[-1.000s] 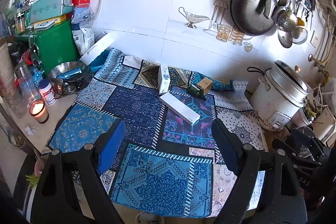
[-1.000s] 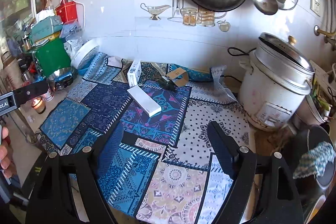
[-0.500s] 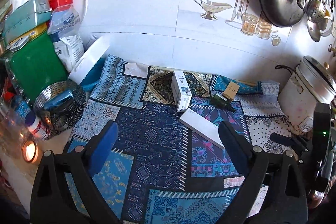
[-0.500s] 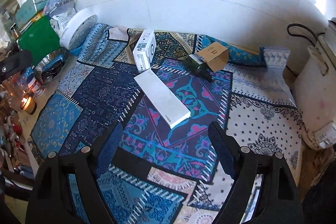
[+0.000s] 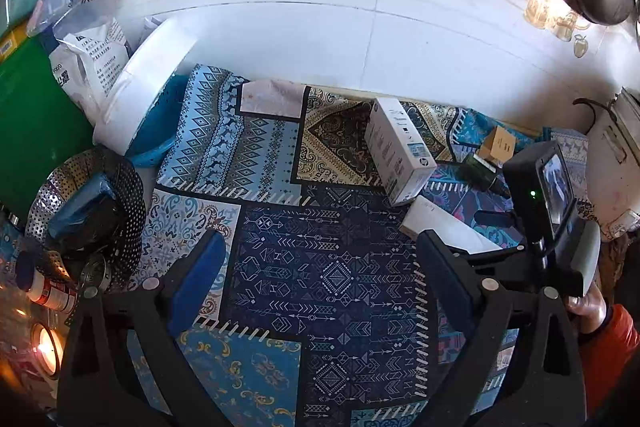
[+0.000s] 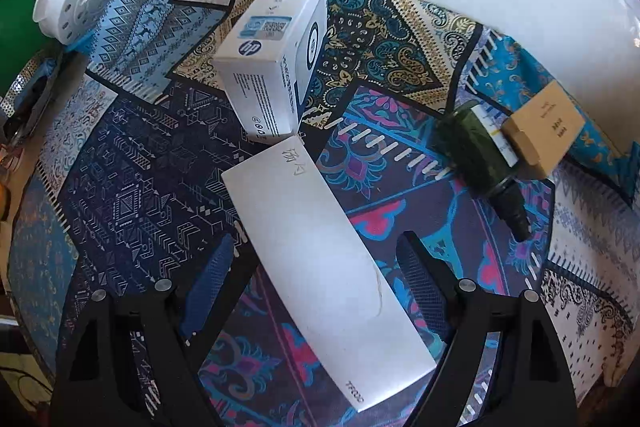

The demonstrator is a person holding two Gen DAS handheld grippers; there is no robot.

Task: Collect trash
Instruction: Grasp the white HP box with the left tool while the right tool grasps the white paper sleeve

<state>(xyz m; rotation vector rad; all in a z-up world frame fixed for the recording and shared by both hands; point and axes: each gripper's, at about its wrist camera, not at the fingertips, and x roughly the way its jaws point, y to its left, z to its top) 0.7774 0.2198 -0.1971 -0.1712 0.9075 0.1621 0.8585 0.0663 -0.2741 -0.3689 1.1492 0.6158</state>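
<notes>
"hp" logo on white box; "TF000" on flat carton

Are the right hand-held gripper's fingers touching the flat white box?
Apart. In the right wrist view, both fingers of the right hand-held gripper flank the flat white box with patterned cloth visible between.

Each hand-held gripper is built of matte black plastic, with two broad triangular arms pierced by cut-outs and fastened by round silver screws; the left gripper is fitted with smooth blue pads, while the pads of the right gripper are covered in a fine blue mesh texture. Beside the left gripper's right arm, an orange sleeve is seen; a black camera unit with a small lit screen and a green indicator light is mounted just above that sleeve.
</notes>
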